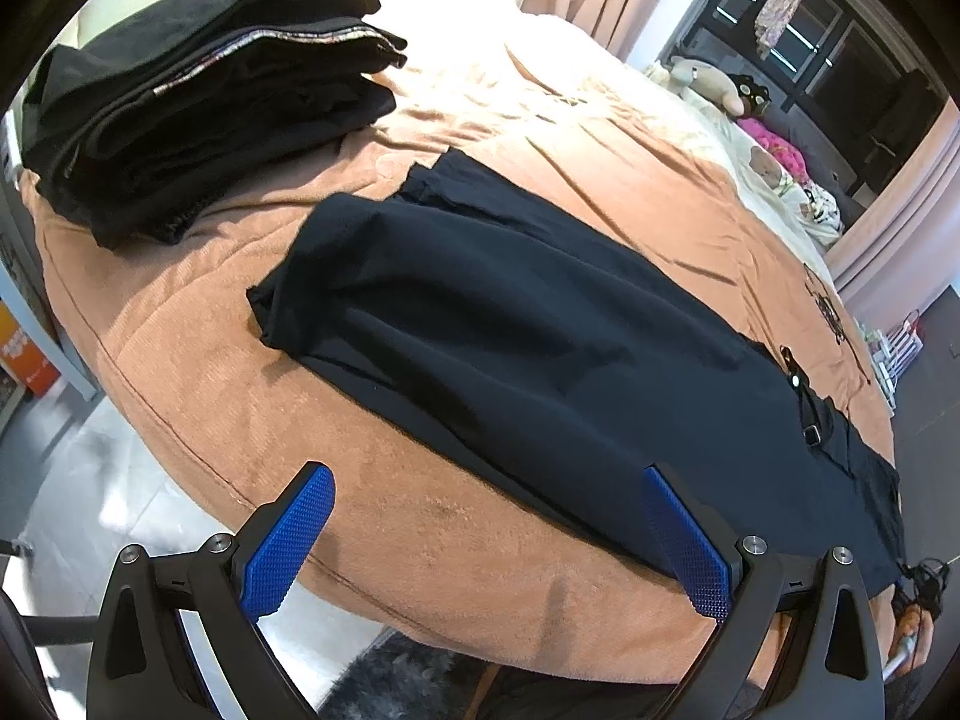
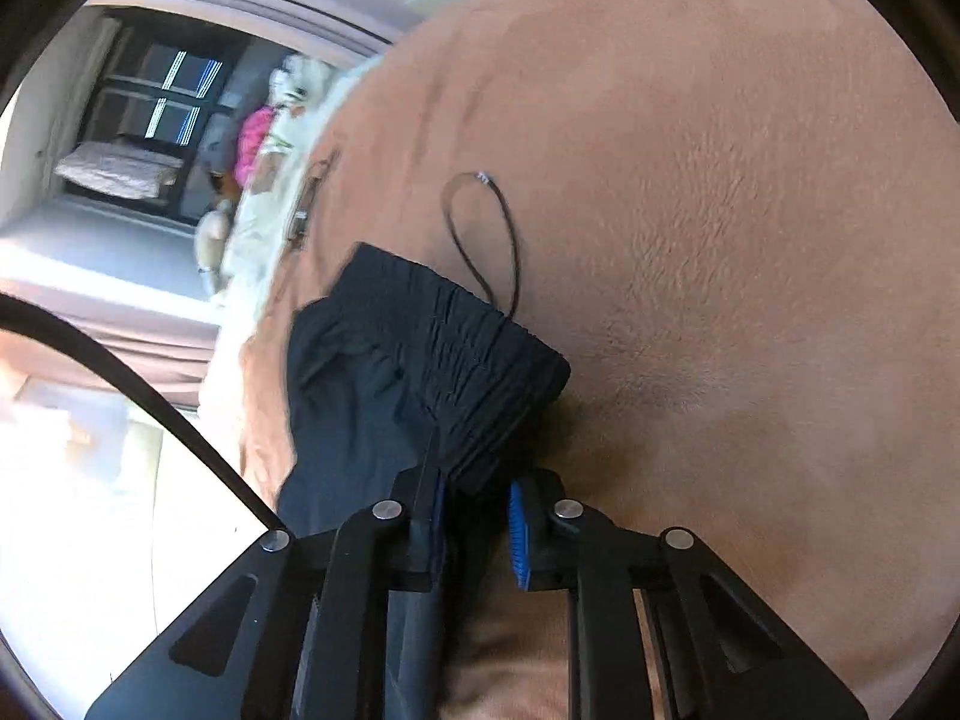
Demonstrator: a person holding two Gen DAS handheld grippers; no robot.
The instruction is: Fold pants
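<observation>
Black pants (image 1: 540, 348) flat on bed (image 1: 198, 348); right gripper (image 2: 477, 510) pinching waistband (image 2: 480, 354).

No text, label or number can be read anywhere in either view.

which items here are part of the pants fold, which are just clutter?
In play:
- black pants, laid out on the bed
- their elastic waistband, between the right gripper pads
- left gripper, open, near bed edge

Clutter:
- stack of folded dark clothes
- stuffed toys
- brown blanket
</observation>
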